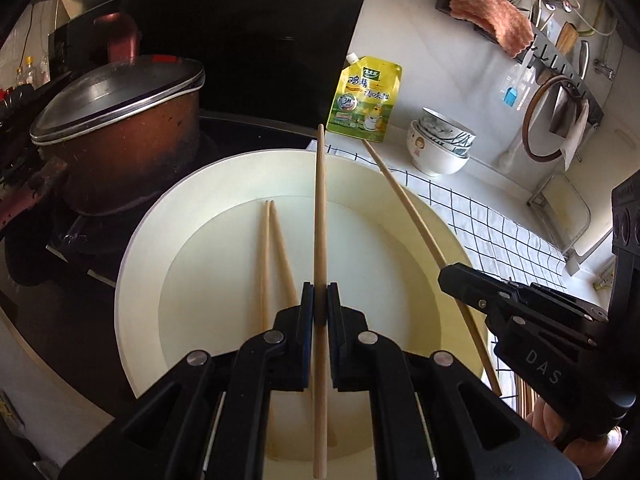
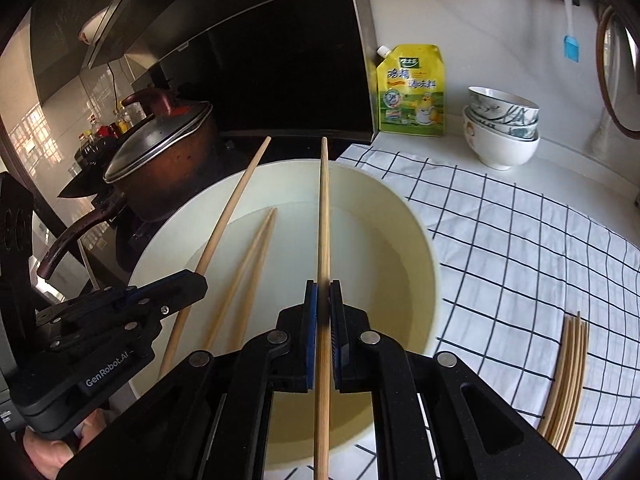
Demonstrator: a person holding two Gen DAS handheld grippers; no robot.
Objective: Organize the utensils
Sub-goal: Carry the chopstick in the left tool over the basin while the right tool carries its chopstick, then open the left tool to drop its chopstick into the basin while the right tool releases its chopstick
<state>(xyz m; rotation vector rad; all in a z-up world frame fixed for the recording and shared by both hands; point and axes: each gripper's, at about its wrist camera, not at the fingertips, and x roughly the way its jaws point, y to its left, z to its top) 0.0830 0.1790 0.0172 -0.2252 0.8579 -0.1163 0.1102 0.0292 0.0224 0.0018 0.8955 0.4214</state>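
Note:
A large cream basin (image 1: 144,264) sits on the counter with two wooden chopsticks (image 1: 264,264) lying in it. My left gripper (image 1: 320,300) is shut on one chopstick (image 1: 320,208), held above the basin and pointing forward. My right gripper (image 2: 323,300) is shut on another chopstick (image 2: 325,208), also over the basin (image 2: 420,240). Each gripper shows in the other's view: the right one (image 1: 448,276) with its chopstick (image 1: 404,196), the left one (image 2: 196,280) with its chopstick (image 2: 236,200). Several chopsticks (image 2: 568,376) lie bundled on the checked cloth (image 2: 520,248).
A lidded brown pot (image 1: 120,136) stands on the stove left of the basin. A yellow seasoning pouch (image 2: 412,92) and stacked bowls (image 2: 500,124) stand at the back wall. A rack with a pink cloth (image 1: 492,20) hangs above.

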